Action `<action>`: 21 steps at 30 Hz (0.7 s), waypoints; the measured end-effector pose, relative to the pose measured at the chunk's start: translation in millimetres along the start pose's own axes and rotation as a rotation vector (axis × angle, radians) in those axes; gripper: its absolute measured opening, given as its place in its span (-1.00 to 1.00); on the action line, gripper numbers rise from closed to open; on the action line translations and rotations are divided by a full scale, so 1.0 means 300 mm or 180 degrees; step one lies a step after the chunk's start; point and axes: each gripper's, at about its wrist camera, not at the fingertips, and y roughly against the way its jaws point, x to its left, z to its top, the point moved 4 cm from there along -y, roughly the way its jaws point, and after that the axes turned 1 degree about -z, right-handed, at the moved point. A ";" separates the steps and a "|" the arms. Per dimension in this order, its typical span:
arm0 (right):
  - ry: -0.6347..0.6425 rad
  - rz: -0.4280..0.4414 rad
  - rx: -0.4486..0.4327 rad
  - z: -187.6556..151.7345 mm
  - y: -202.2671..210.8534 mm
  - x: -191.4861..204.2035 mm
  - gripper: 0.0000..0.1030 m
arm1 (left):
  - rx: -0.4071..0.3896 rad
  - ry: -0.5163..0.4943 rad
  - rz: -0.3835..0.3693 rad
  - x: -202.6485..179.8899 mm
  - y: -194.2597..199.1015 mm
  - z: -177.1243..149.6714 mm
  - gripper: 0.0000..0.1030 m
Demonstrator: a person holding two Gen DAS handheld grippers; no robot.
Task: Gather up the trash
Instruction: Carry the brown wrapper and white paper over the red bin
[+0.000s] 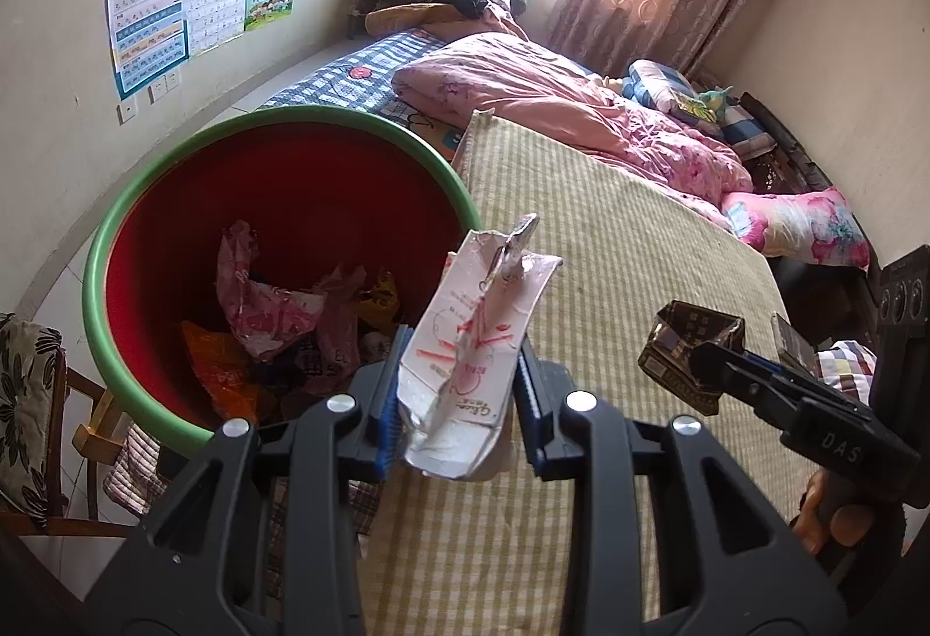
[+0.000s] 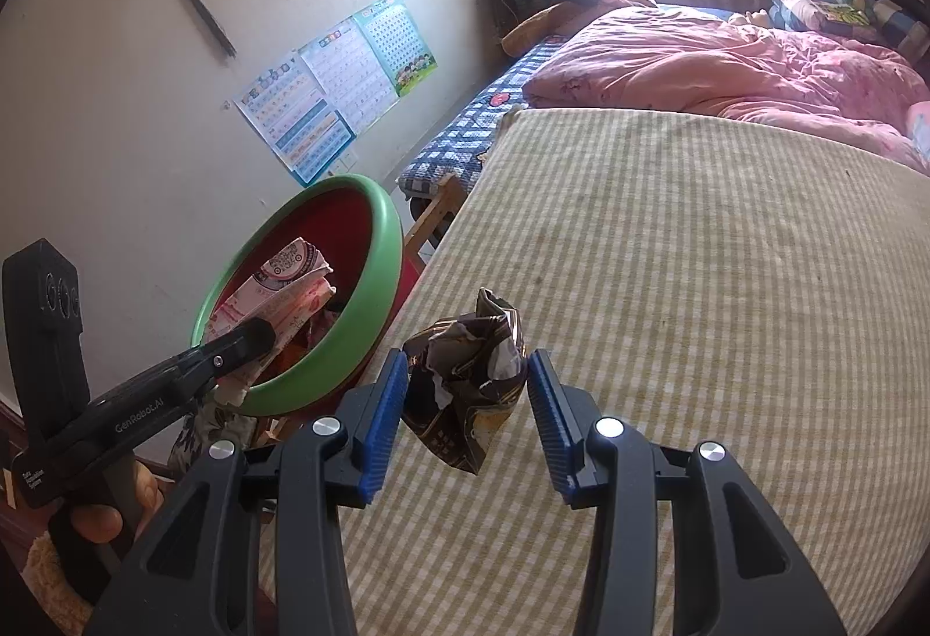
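At far left I see the red bin with a green rim (image 1: 279,118), part full of wrappers, beside the bed. My left gripper (image 1: 459,380) clamps a crumpled pink-and-white carton (image 1: 471,345) just at the bin's near-right rim. To the right, over the striped yellow bedcover (image 2: 697,287), my right gripper (image 2: 465,392) pinches a crushed dark brown packet (image 2: 465,392).
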 end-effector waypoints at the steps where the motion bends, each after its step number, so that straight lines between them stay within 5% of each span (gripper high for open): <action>1: 0.0004 -0.0003 -0.0001 0.000 -0.002 0.004 -0.19 | -0.0004 0.0007 0.0000 0.007 0.003 0.001 -0.39; 21: 0.0190 0.0048 -0.0078 0.052 -0.036 0.144 -0.19 | -0.0131 0.0083 0.0111 0.119 0.043 0.024 -0.39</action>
